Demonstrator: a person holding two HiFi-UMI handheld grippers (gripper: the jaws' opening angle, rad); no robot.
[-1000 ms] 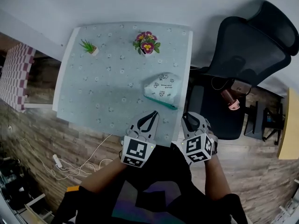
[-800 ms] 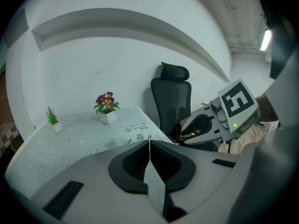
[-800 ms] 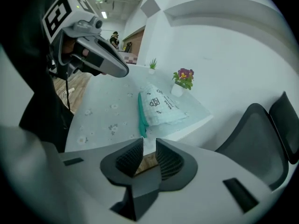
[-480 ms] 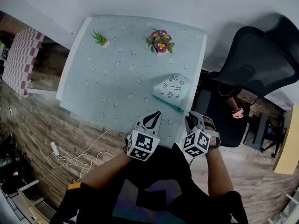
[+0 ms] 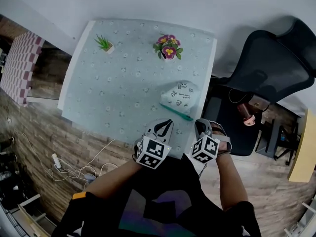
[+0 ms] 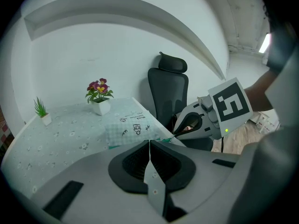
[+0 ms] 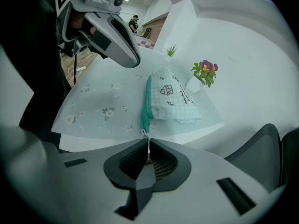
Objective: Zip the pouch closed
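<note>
Nearest the person, both grippers sit at the near right corner of the tabletop (image 5: 113, 88), side by side with their marker cubes facing up. The left gripper (image 6: 149, 143) hovers over the near edge. Its fingers (image 6: 133, 162) are pressed together with nothing between them, and they point across the cloth toward the pouch. The right gripper (image 7: 145, 141) is just off the tabletop's right edge, angled in toward the corner. Its fingers (image 7: 128, 162) are also pressed together, pinching the small metal zipper pull (image 7: 143, 133) at their very tips.

From that pull the teal zipper (image 7: 146, 104) runs away along the pouch's near edge. The pouch (image 5: 178, 95) lies flat on the floral cloth near the right edge of the tabletop, just beyond both grippers. It is pale checked fabric with small dark drawings and a line of print. From the left gripper view the right gripper's tip meets the teal end of the zipper at the tabletop's corner.

Farther back stands a white pot of purple and yellow flowers (image 5: 168, 47), apart from the pouch. A small green plant (image 5: 104, 43) in its own white pot sits toward the far left corner. A dark office chair (image 5: 266, 68) stands to the right of the tabletop, against the white wall.
</note>
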